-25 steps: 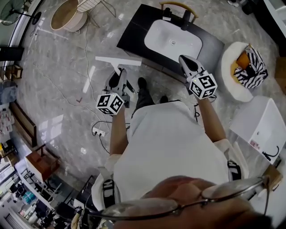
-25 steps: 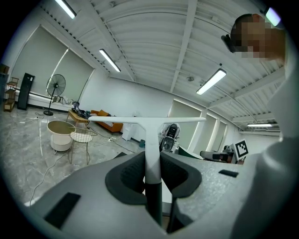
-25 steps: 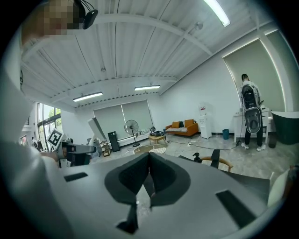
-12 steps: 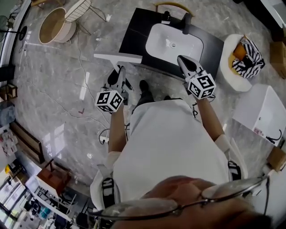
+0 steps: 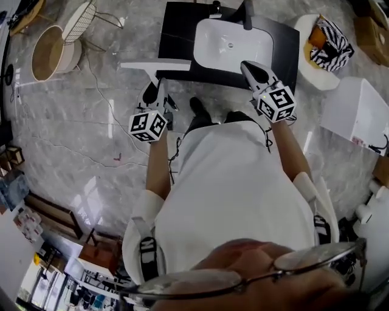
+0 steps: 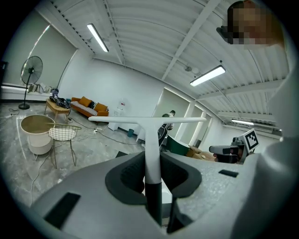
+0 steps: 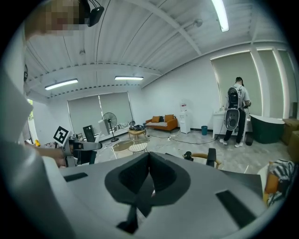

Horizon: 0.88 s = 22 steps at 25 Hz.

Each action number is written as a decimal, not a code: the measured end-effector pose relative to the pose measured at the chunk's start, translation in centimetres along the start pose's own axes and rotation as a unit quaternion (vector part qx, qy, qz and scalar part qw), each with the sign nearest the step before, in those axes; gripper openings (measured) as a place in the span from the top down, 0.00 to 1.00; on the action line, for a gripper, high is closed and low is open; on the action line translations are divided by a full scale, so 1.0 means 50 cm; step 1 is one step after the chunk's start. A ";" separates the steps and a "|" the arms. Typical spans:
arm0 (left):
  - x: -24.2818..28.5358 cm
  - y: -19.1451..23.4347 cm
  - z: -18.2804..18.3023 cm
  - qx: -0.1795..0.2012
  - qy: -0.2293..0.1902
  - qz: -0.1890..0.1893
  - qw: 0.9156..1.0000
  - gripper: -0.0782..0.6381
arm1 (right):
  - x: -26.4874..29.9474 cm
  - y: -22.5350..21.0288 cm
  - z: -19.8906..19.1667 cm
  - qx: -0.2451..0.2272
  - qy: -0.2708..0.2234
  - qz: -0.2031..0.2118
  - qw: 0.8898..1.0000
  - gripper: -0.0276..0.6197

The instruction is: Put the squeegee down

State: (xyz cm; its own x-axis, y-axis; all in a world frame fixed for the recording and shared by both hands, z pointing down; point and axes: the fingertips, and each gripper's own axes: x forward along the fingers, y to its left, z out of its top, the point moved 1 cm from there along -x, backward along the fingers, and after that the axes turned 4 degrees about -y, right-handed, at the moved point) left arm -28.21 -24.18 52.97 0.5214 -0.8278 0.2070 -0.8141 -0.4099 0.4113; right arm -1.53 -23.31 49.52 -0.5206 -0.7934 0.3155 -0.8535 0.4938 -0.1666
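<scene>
Squeegee (image 5: 155, 64) stands clamped by its handle in the left tool (image 5: 153, 92), blade at its twelve o'clock beside a corner of the counter (image 5: 177, 30), the right tool (image 5: 249, 67) closed on nothing, so letting go early could drop it onto the floor (image 5: 91, 121).

Item count, all views:

- Grippers: two, the left gripper (image 5: 153, 91) and the right gripper (image 5: 250, 67).
- Squeegee (image 5: 155, 64): one.
- Basin (image 5: 234, 45): one, fitted with one faucet (image 5: 247, 15).
- Round tub (image 5: 51, 53): one.
- Wire chair (image 5: 82, 21): one.
- Fan (image 6: 29, 74): one.
- Sofa (image 6: 86, 106): one.
- Striped cushion (image 5: 331, 42): one.
- Standing person (image 7: 236, 112) at the far wall: one.
- Ceiling lamps (image 7: 62, 84), right gripper view: three.
</scene>
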 end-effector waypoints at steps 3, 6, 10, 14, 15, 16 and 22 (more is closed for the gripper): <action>0.024 0.020 -0.015 -0.005 0.014 -0.007 1.000 0.78 | 0.007 0.001 -0.006 0.007 0.004 -0.018 1.000 0.95; 0.050 0.030 -0.027 -0.006 0.029 -0.018 0.999 0.78 | 0.011 -0.001 -0.016 0.022 0.008 -0.034 0.999 0.95; 0.090 0.037 -0.043 -0.008 0.045 -0.022 0.999 0.78 | 0.018 -0.014 -0.035 0.031 0.025 -0.044 0.998 0.95; 0.132 0.042 -0.066 -0.008 0.061 -0.018 0.998 0.78 | 0.030 -0.038 -0.045 0.030 0.035 -0.044 0.998 0.95; 0.143 0.041 -0.070 -0.007 0.066 -0.018 0.998 0.78 | 0.035 -0.047 -0.046 0.033 0.037 -0.044 0.998 0.95; 0.154 0.039 -0.074 -0.006 0.070 -0.017 0.997 0.78 | 0.039 -0.057 -0.048 0.037 0.039 -0.044 0.998 0.95; 0.220 0.047 -0.102 0.010 0.098 -0.003 0.995 0.78 | 0.078 -0.097 -0.066 0.063 0.047 -0.036 0.996 0.95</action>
State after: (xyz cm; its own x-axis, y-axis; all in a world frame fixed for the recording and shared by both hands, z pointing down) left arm -23.08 -32.30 60.72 0.5645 -0.7355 0.3748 -0.8149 -0.4242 0.3949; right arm 0.64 -27.61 54.63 -0.4591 -0.7849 0.4161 -0.8875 0.3840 -0.2548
